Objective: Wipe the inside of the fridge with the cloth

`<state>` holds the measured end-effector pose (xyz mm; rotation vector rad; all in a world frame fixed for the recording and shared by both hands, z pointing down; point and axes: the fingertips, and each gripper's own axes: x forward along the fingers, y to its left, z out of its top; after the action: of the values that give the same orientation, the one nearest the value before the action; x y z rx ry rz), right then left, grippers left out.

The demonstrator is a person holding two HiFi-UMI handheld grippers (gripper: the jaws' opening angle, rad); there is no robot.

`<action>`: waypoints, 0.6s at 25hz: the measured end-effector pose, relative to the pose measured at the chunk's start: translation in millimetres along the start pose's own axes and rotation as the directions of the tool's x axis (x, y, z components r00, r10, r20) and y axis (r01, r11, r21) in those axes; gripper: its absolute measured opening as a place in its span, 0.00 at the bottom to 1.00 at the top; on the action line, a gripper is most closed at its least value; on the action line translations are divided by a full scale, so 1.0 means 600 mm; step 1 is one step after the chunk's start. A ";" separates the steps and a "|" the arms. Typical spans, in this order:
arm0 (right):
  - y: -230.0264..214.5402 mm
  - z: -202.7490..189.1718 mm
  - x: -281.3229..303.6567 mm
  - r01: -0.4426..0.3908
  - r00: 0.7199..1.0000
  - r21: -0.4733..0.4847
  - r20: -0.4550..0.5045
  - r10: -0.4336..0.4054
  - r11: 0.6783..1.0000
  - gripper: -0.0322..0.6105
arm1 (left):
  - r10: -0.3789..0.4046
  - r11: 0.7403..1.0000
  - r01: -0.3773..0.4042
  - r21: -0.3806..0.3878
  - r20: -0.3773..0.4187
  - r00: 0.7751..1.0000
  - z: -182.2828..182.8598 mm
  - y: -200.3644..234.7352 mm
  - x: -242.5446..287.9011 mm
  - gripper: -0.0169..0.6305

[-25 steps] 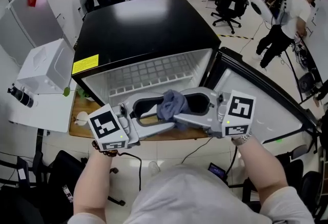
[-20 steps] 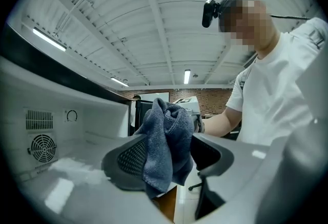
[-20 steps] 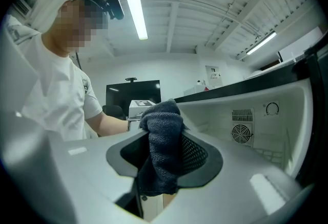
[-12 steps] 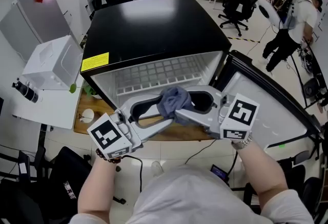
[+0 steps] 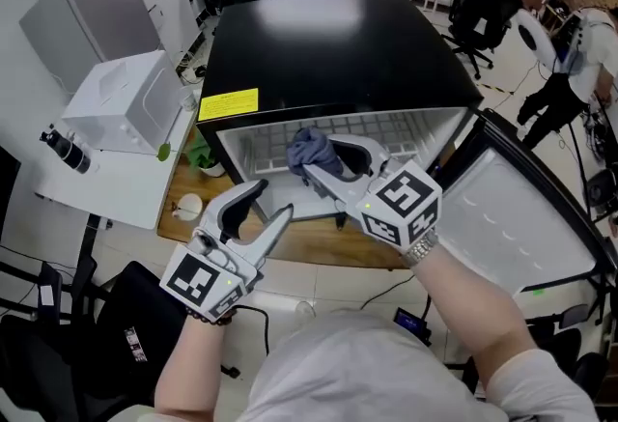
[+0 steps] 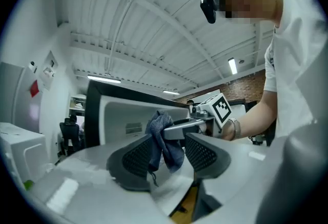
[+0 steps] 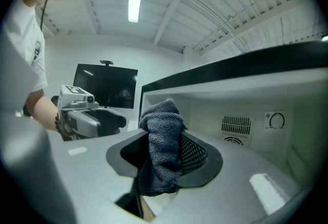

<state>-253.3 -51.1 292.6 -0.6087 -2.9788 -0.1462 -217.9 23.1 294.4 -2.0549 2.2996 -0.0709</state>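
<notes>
Right tongs (image 5: 319,159) pinch the cloth (image 5: 306,146) at the fridge (image 5: 328,43) opening; left tongs (image 5: 271,200) (empty, just narrowed) spread.

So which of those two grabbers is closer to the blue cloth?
Right. The right gripper is clamped on the cloth at the fridge opening; the left gripper sits apart, lower left of it, its jaws just closing, nothing between them.

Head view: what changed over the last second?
The right gripper carried the blue-grey cloth up to the opening of the black fridge. The left gripper drew back down-left, away from the cloth; its empty jaws have just been closing. Right grip on the cloth and the open fridge door unchanged.
</notes>
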 end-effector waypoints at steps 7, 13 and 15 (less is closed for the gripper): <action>-0.019 -0.025 0.100 0.089 0.996 0.022 -0.032 -0.088 0.996 0.29 | 0.228 0.974 -0.227 0.017 -0.032 0.973 -0.017 0.083 -0.062 0.30; -0.042 -0.038 0.164 0.156 0.986 0.034 -0.058 -0.153 0.987 0.29 | 0.309 0.951 -0.309 0.018 -0.106 0.945 -0.049 0.123 -0.074 0.30; -0.055 -0.042 0.184 0.188 0.980 0.043 -0.072 -0.184 0.981 0.29 | 0.310 0.950 -0.311 0.011 -0.130 0.942 -0.061 0.129 -0.069 0.30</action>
<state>-365.2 -41.5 327.5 -0.3121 -2.9591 -0.1041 -292.6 72.9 326.0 -1.7100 2.6773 -0.1839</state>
